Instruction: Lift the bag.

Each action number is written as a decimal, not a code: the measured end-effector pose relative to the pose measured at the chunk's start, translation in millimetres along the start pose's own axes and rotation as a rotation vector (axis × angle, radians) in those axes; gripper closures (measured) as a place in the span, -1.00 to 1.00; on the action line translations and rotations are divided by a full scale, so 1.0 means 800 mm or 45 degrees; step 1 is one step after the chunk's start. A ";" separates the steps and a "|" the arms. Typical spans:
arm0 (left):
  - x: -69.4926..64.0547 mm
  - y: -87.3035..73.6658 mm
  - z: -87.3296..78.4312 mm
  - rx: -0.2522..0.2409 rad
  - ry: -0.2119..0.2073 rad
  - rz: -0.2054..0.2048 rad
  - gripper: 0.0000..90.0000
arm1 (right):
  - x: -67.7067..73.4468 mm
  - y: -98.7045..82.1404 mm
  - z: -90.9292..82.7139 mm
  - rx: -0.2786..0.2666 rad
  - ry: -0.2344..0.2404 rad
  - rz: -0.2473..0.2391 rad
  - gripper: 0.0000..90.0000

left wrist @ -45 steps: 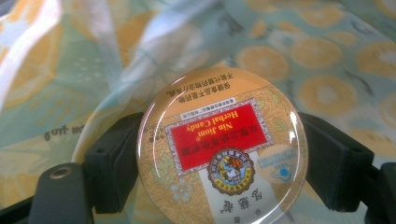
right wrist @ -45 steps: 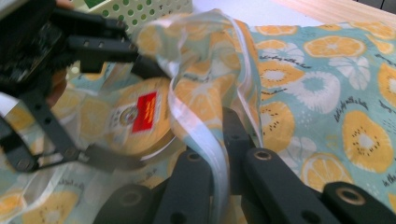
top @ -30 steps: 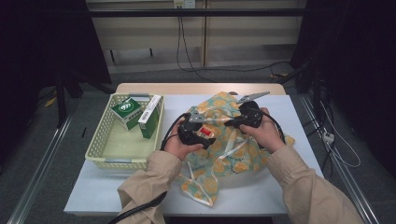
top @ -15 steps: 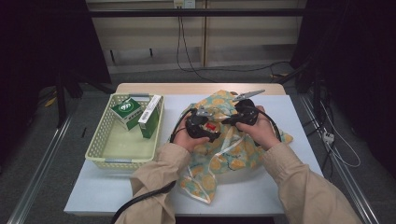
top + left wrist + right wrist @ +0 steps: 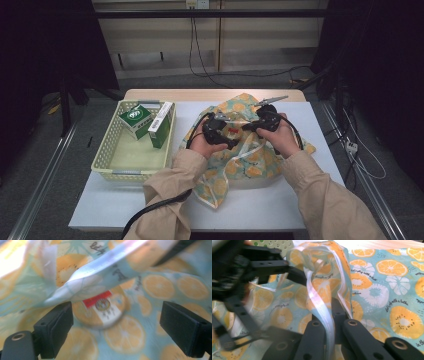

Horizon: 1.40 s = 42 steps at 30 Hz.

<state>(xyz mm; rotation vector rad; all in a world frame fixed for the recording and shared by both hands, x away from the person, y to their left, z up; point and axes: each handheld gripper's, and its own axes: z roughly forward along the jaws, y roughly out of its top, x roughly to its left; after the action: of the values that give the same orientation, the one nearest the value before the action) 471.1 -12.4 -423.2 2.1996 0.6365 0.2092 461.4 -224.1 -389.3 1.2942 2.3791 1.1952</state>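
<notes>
A cloth (image 5: 250, 160) printed with orange slices lies crumpled on the white table. My right gripper (image 5: 329, 320) is shut on a raised fold of the cloth (image 5: 322, 290) with a white hem. My left gripper (image 5: 117, 325) hovers over the cloth (image 5: 160, 287) with its jaws wide apart; they have just been opening, and nothing is pressed between them. Beyond the jaws, a round thing with a red and white label (image 5: 102, 306) rests on the cloth under the raised fold. In the high view the left gripper (image 5: 220, 131) and the right gripper (image 5: 252, 125) are close together above the cloth's middle.
A pale yellow basket (image 5: 112, 150) stands at the left of the table. It holds a green box (image 5: 135, 121) and a green and white box (image 5: 161, 125). Cables trail from both grippers. Bare table (image 5: 280, 210) lies in front of the cloth.
My left hand has moved right, toward the right gripper and the raised fold. The right hand has stayed where it was, holding the cloth.
</notes>
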 end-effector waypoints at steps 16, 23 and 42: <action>-0.006 -0.003 -0.096 -0.046 0.017 0.027 -0.77 | 0.017 -0.009 -0.003 0.006 0.013 -0.029 1.00; 0.012 -0.005 -0.134 -0.045 0.064 0.009 -0.78 | 0.018 -0.008 -0.008 -0.003 0.015 -0.034 1.00; 0.097 -0.040 -0.207 -0.054 0.233 -0.105 -0.81 | 0.014 -0.009 -0.006 -0.001 0.027 -0.030 1.00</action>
<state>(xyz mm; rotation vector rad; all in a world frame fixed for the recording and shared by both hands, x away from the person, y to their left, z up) 467.5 155.6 -344.2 2.1247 0.8141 0.3804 447.6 -220.7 -389.2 1.2556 2.4016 1.2093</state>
